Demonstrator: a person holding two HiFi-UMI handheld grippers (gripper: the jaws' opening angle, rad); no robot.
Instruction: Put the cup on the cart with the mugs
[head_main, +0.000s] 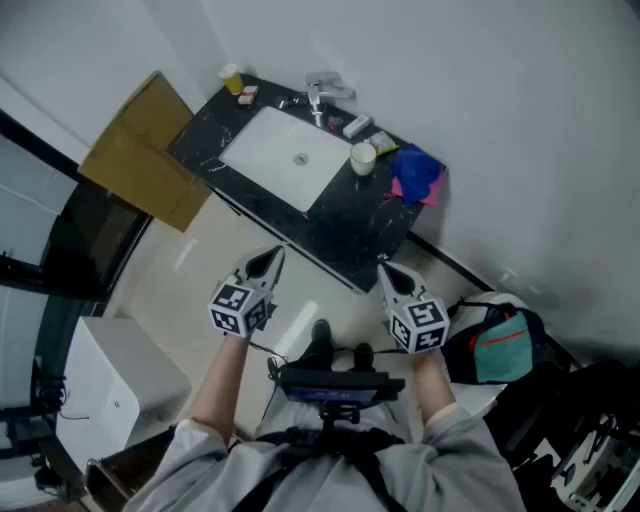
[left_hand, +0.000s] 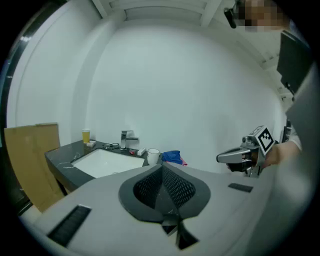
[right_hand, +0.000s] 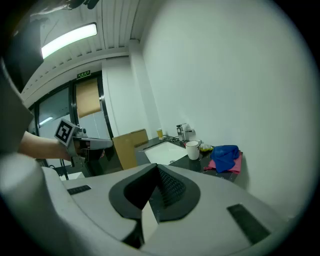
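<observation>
Cup (head_main: 363, 157): white, upright on the worktop (head_main: 340, 232) just right of the sink (head_main: 275, 155), beside a blue cloth (head_main: 415, 172), ahead of and well apart from my left gripper (head_main: 273, 255) and right gripper (head_main: 386, 270), both closed and empty, right one nearer.

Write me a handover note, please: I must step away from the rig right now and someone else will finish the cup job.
Left gripper: shut, empty, held in front of the counter.
Right gripper: shut, empty, well short of the cup.
White cup: upright on the black counter, between the sink and the blue cloth.
Cart with mugs: in no view.
Done: nothing; the cup is untouched.
Left: open a gripper, take the cup, find the cart, set the cup among the mugs.
</observation>
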